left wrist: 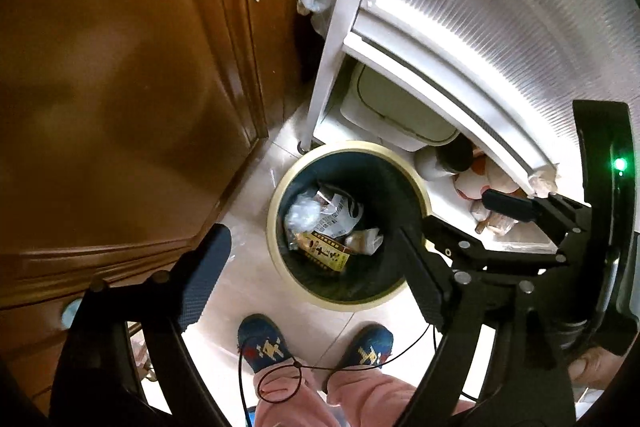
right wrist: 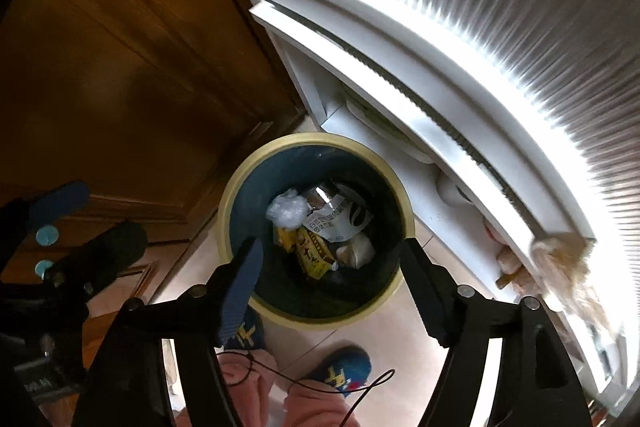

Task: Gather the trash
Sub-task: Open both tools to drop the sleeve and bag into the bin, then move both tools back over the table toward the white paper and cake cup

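Left wrist view. The left gripper (left wrist: 316,275) points down over the round waste bin (left wrist: 276,211), its jaws spread wide with nothing between them. The right gripper (left wrist: 452,211) enters from the right, also spread and empty. The bin stands on the pale tiled floor (left wrist: 248,275), just beside a brown wooden door (left wrist: 120,87) and in front of a white shelf unit (left wrist: 360,39). In its bottom lie the collected pieces: a crumpled clear plastic wrap (left wrist: 300,215), a white printed pouch (left wrist: 336,219), a yellow carton (left wrist: 324,253) and a pale wad (left wrist: 366,239). All look light, soft and easily crushed; the films are likely slippery, so a pinch on a fold or an edge would hold better than on a flat face. The carton is stiffer and best taken across its narrow sides. The person's blue slippers (left wrist: 262,341) stand just below the bin.

Right wrist view. The right gripper (right wrist: 332,279) hangs straight above the bin's cream rim (right wrist: 232,187), jaws apart, empty. The dark blue inside sets off the same trash: clear wrap (right wrist: 286,211), white pouch (right wrist: 340,223), yellow carton (right wrist: 312,255), pale wad (right wrist: 358,251). The bin itself looks like rigid, light plastic; its rim offers the firmest hold. The left gripper (right wrist: 80,223) shows at the left edge.
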`<state>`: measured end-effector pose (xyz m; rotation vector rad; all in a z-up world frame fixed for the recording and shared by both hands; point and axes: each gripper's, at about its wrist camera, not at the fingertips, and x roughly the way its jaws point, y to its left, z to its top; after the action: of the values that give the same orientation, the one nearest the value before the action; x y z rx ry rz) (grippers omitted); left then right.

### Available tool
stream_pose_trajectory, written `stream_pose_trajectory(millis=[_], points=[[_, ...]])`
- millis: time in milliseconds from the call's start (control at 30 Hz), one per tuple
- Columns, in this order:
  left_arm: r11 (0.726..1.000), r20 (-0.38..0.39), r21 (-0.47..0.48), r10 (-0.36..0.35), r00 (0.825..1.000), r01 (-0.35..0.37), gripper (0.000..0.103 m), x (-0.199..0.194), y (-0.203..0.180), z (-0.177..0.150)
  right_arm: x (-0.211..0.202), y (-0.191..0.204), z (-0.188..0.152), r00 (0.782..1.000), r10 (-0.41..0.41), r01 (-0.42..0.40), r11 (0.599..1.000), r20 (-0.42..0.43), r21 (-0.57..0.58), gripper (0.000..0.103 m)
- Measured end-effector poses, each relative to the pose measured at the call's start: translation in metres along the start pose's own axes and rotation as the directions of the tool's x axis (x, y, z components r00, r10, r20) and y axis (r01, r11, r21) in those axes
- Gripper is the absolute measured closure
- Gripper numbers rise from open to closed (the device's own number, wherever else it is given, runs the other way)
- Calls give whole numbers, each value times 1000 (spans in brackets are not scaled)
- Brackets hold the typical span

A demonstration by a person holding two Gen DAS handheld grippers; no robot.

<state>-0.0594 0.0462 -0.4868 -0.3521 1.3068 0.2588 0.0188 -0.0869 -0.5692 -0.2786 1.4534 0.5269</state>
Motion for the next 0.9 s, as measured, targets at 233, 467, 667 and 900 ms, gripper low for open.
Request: stream_pose_trajectory(millis=[233,467,667,900], points=[[999,38,-33,-2,999,3,22,-63,-4,-8,-55,5,-6,1000,-7,7,1000,27,-3,31],[1000,102,-26,-15,995,18,22,-155,-17,-19,-136,20,-12,998,1,-1,1000,65,-5,31],[1000,168,-14,-12,986,14,22,-234,-28,-31,-208,44,-24,995,18,-14,999,94,-40,31],[999,241,-33,-14,970,22,22,-319,-35,-43,-296,59,-49,989,57,-45,995,137,-88,31]])
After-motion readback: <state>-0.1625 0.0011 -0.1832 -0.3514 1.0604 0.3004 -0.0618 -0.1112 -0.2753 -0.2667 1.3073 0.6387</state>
